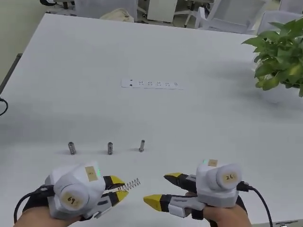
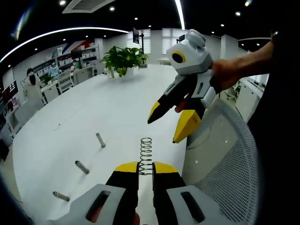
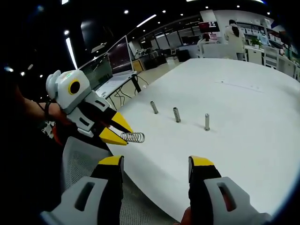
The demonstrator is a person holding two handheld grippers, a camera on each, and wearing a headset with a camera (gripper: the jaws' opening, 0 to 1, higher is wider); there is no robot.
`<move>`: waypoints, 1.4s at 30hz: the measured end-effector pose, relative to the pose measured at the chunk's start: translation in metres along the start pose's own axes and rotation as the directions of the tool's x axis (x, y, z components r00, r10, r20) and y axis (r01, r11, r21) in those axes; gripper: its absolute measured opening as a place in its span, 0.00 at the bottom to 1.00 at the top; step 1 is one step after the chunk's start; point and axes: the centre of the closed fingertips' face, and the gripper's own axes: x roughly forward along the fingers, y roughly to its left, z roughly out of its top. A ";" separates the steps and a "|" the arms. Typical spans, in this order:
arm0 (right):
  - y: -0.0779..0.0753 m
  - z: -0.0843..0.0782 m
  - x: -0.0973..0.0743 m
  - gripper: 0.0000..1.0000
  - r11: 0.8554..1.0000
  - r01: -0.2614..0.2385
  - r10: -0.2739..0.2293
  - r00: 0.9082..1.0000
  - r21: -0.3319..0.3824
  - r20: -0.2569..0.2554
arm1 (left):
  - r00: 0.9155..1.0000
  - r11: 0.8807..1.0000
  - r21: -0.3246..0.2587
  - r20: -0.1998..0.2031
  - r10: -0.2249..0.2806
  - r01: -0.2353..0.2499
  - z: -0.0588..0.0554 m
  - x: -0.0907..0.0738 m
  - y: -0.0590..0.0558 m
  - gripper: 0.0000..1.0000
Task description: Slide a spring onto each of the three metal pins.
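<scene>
Three metal pins stand in a row on the white table. The left pin (image 1: 72, 148) and the middle pin (image 1: 110, 148) each wear a spring; the right pin (image 1: 141, 145) is bare. My left gripper (image 1: 122, 188) at the near left is shut on one end of a loose spring (image 1: 131, 184), which sticks out toward the right. In the left gripper view the spring (image 2: 146, 153) rises from between the yellow tips. My right gripper (image 1: 165, 189) hovers at the near right, open and holding nothing, its tips pointing left toward the spring (image 3: 133, 137).
A white power strip (image 1: 150, 84) lies at the table's middle, beyond the pins. A potted green plant (image 1: 280, 52) stands at the far right. A mesh chair back (image 2: 225, 154) sits at the table's near edge. Chairs line the far edge.
</scene>
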 end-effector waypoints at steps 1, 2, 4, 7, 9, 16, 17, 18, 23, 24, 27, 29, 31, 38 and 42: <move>0.002 0.000 0.001 0.51 1.000 -0.008 0.008 1.000 -0.001 0.001 | 1.000 1.000 0.006 0.000 -0.004 0.004 0.001 0.001 -0.002 0.03; 0.003 0.000 0.001 0.50 1.000 -0.014 0.014 1.000 -0.002 0.003 | 1.000 1.000 0.010 -0.001 -0.009 0.009 0.001 0.001 -0.003 0.03; 0.005 -0.001 0.002 0.46 1.000 -0.028 0.028 1.000 -0.005 0.005 | 1.000 1.000 0.022 -0.002 -0.022 0.022 0.003 0.003 -0.007 0.03; 0.009 -0.002 0.003 0.41 0.999 -0.045 0.045 0.999 -0.010 0.006 | 0.999 0.999 0.036 -0.005 -0.035 0.035 0.003 0.004 -0.011 0.03; 0.013 -0.001 0.003 0.38 0.998 -0.063 0.064 0.998 -0.010 0.009 | 0.999 0.998 0.049 -0.007 -0.043 0.044 0.004 0.004 -0.013 0.03; 0.026 -0.001 0.005 0.30 0.991 -0.132 0.133 0.991 -0.019 0.007 | 0.998 0.996 0.068 -0.014 -0.059 0.060 0.005 0.006 -0.015 0.03; 0.027 0.000 0.005 0.30 0.990 -0.136 0.136 0.991 -0.020 0.008 | 0.998 0.996 0.071 -0.015 -0.062 0.062 0.006 0.006 -0.015 0.03; 0.029 0.001 0.006 0.29 0.989 -0.146 0.146 0.989 -0.019 0.012 | 0.998 0.995 0.075 -0.017 -0.063 0.064 0.006 0.006 -0.016 0.03; 0.037 0.003 0.008 0.24 0.983 -0.182 0.182 0.983 -0.021 0.013 | 0.997 0.993 0.085 -0.028 -0.076 0.078 0.004 0.006 -0.018 0.03; 0.038 0.003 0.008 0.24 0.983 -0.184 0.185 0.983 -0.023 0.011 | 0.996 0.993 0.089 -0.029 -0.079 0.082 0.004 0.007 -0.019 0.03; 0.039 0.002 0.009 0.24 0.982 -0.188 0.188 0.982 -0.026 0.003 | 0.996 0.991 0.102 -0.040 -0.083 0.086 0.001 0.007 -0.019 0.03; 0.040 0.003 0.008 0.23 0.981 -0.194 0.194 0.981 -0.023 0.008 | 0.996 0.991 0.104 -0.043 -0.083 0.087 0.000 0.006 -0.018 0.03; 0.041 0.005 0.007 0.21 0.980 -0.199 0.200 0.980 -0.024 0.012 | 0.995 0.990 0.107 -0.047 -0.083 0.088 -0.001 0.006 -0.018 0.03; 0.048 0.009 0.004 0.19 0.975 -0.218 0.219 0.976 -0.049 0.003 | 0.995 0.989 0.118 -0.053 -0.081 0.087 -0.001 0.007 -0.017 0.03; 0.052 0.012 0.005 0.19 0.972 -0.227 0.227 0.974 -0.064 -0.004 | 0.995 0.987 0.139 -0.059 -0.077 0.085 -0.001 0.008 -0.016 0.03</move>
